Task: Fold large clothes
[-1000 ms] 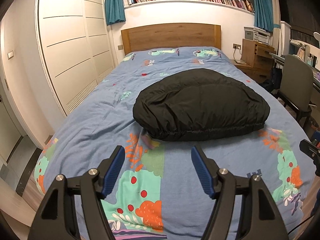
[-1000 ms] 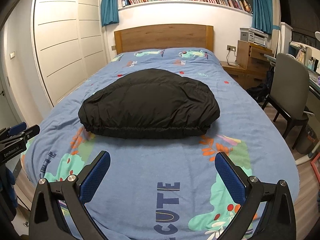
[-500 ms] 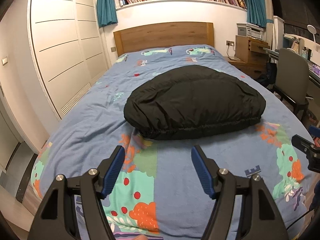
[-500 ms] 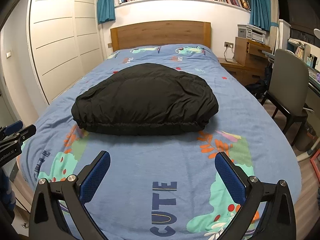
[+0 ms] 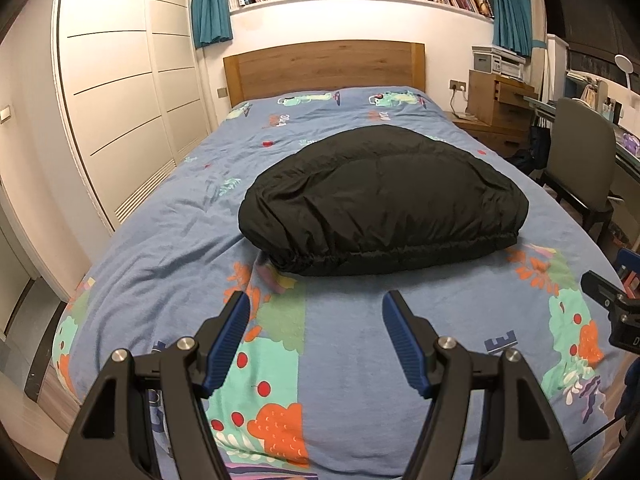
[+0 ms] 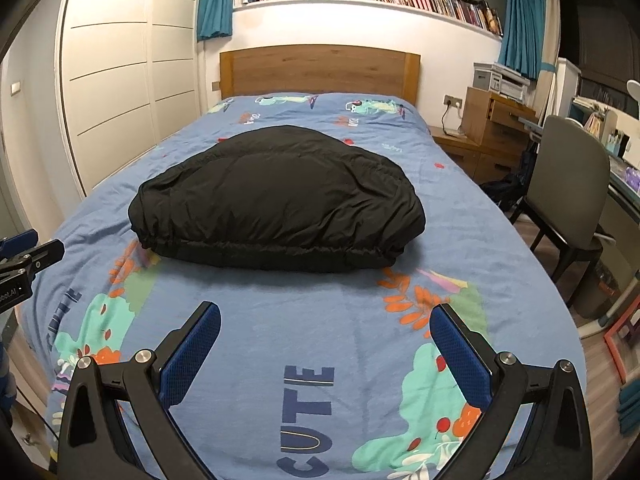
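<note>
A black puffer jacket [image 5: 380,200] lies folded in a rounded bundle in the middle of the bed, its elastic hem toward me; it also shows in the right wrist view [image 6: 280,196]. My left gripper [image 5: 316,312] is open and empty above the foot of the bed, short of the jacket's near left corner. My right gripper [image 6: 326,324] is open wide and empty, above the foot of the bed, short of the jacket's hem. Each gripper shows at the edge of the other's view.
The bed has a blue patterned cover [image 5: 160,240] and a wooden headboard [image 5: 324,64]. White wardrobe doors [image 5: 120,100] stand at the left. A grey chair [image 6: 568,184], a desk and a wooden nightstand [image 6: 488,128] stand at the right.
Both grippers have drifted a little, mostly rising and pulling back, so the jacket sits slightly lower and more central in both views. The jaws stay open. The jacket has not moved.
</note>
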A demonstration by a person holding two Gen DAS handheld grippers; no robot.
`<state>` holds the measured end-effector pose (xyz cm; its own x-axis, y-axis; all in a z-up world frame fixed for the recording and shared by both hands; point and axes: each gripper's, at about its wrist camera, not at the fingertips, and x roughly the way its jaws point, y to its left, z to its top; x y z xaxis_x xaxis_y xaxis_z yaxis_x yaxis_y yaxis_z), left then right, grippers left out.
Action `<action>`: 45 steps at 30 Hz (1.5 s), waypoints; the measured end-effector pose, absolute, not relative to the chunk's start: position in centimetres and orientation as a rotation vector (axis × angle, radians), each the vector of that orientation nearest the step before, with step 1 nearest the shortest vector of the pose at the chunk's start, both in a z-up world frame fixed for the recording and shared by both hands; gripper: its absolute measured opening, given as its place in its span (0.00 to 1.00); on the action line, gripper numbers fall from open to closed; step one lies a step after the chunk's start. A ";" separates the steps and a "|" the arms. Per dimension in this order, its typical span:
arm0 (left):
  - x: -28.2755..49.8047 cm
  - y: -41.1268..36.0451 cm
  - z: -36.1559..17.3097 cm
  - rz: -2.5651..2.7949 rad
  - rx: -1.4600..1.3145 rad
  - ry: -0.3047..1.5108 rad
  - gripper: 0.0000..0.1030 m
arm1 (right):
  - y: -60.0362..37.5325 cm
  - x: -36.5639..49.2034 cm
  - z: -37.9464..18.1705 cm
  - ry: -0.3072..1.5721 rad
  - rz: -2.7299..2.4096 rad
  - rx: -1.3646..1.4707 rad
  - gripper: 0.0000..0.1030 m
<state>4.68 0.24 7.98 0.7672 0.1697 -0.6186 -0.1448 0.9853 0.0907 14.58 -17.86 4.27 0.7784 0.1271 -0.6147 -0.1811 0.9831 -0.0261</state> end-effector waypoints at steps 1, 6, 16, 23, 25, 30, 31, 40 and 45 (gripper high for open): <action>4.7 0.2 8.0 0.168 0.037 0.677 0.65 | -17.9 14.6 4.2 0.658 0.166 -0.087 0.99; 4.7 -0.3 8.0 0.178 0.057 0.685 0.65 | -18.2 14.5 4.1 0.656 0.167 -0.087 0.99; 4.7 -1.3 8.0 0.188 0.086 0.697 0.65 | -19.3 14.4 4.0 0.651 0.147 -0.090 1.00; 4.6 -2.0 7.7 0.181 0.101 0.709 0.65 | -20.4 14.5 3.8 0.653 0.143 -0.068 0.99; 4.7 -2.0 7.6 0.179 0.100 0.714 0.65 | -20.7 14.5 3.7 0.655 0.140 -0.063 0.99; 4.8 -1.9 7.2 0.178 0.096 0.726 0.65 | -21.1 14.6 3.4 0.665 0.132 -0.060 0.99; 4.8 -1.8 7.1 0.178 0.095 0.729 0.65 | -21.2 14.6 3.3 0.668 0.131 -0.060 0.99; 5.0 -1.5 6.5 0.173 0.083 0.745 0.65 | -21.0 14.8 3.0 0.683 0.129 -0.070 0.99; 5.0 -1.4 6.2 0.172 0.076 0.751 0.65 | -21.0 14.9 2.9 0.688 0.124 -0.073 0.99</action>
